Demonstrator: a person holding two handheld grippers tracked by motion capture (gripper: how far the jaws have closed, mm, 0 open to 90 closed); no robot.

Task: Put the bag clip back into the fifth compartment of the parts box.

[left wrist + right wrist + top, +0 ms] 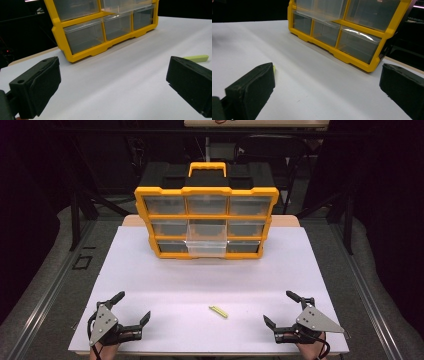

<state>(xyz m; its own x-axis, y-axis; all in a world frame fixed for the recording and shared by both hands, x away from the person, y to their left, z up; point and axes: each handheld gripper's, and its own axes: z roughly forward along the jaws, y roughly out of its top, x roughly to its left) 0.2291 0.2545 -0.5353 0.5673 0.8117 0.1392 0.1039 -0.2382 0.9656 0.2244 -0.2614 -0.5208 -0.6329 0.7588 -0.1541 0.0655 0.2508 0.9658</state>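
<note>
A yellow organizer [206,220] with clear drawers stands upright at the far middle of the white table [210,280]. Its middle drawer [206,247] is pulled out toward me. A small yellow-green stick [218,311] lies flat on the table near the front centre, between the two grippers. My left gripper [133,306] rests at the front left, jaws wide open and nothing between them. At the front right my right gripper [280,309] stands open too, holding nothing. In the left gripper view the stick [197,58] peeks out behind the right jaw, with the organizer [105,27] ahead.
The organizer has a yellow carry handle [207,169] on top. Dark frame bars and black cases stand behind the table. The table's front edge runs just under both grippers. In the right gripper view the organizer [347,27] fills the upper part.
</note>
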